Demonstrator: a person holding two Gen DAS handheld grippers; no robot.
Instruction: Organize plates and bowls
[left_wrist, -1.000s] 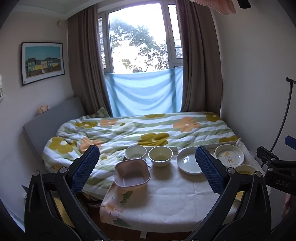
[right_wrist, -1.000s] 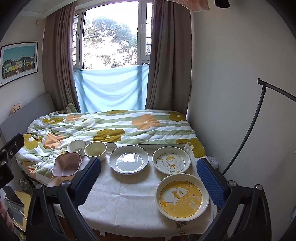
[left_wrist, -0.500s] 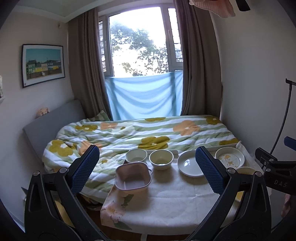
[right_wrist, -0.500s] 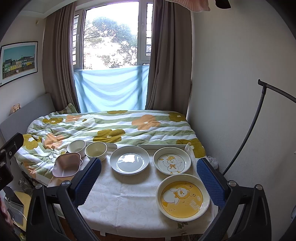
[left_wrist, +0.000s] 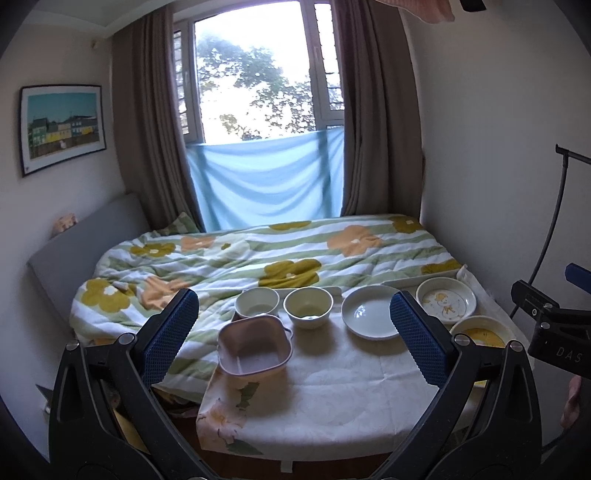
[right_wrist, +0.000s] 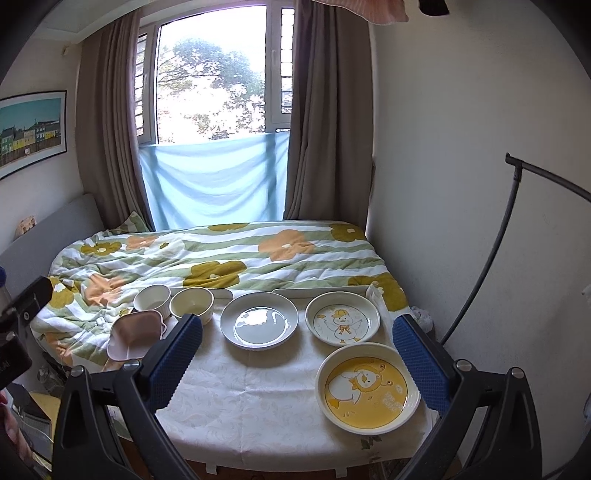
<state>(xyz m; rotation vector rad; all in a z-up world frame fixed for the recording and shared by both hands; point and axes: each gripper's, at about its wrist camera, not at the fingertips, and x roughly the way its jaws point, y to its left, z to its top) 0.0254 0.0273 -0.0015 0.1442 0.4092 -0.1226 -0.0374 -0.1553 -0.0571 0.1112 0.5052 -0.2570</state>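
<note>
Nothing is picked up yet; this looks like the starting step. The left gripper (left_wrist: 291, 328) and the right gripper (right_wrist: 297, 345) both hang wide and empty above the near edge of the table (right_wrist: 258, 398). The yellow plate (right_wrist: 369, 392) lies nearest, close to the right table edge. Behind it are the duck plate (right_wrist: 342, 318), the plain plate (right_wrist: 259, 319) and the pink bowl (left_wrist: 254, 355) at the left edge. Farthest stand two round bowls (left_wrist: 257, 302), beside the bed (right_wrist: 221, 258). The middle cloth is free for stacking.

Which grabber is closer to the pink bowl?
Left. The left gripper hovers right in front of the pink bowl. The right gripper is off to the bowl's right, by the yellow plate.
</note>
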